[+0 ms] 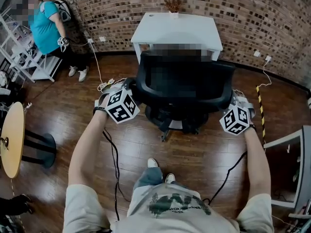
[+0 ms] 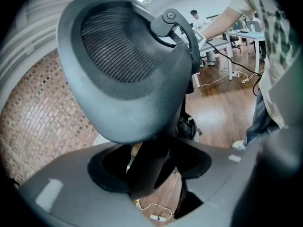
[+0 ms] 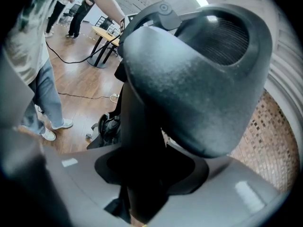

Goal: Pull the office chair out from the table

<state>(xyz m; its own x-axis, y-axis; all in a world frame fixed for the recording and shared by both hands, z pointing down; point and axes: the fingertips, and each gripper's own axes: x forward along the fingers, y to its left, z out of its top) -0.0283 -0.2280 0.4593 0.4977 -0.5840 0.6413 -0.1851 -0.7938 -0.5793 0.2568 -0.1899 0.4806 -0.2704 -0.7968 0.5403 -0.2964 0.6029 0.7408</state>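
The black office chair point(image 1: 184, 84) stands on the wood floor just in front of the white table point(image 1: 175, 30), its back toward me. My left gripper point(image 1: 129, 88) holds the chair's left side and my right gripper point(image 1: 232, 98) its right side. In the left gripper view, the jaws point(image 2: 151, 174) clamp a black upright part of the chair point(image 2: 142, 79) below a rounded padded piece. The right gripper view shows the same: the jaws point(image 3: 147, 178) are shut round a dark upright part of the chair point(image 3: 189, 79). The pads themselves are hidden by the chair.
A person in a teal shirt point(image 1: 46, 25) stands by a white shelf point(image 1: 22, 57) at the back left. A round wooden table point(image 1: 12, 140) is at my left, a metal-framed desk point(image 1: 291, 149) at my right. Cables point(image 1: 114, 154) trail across the floor. A curved brick wall point(image 1: 243, 13) runs behind.
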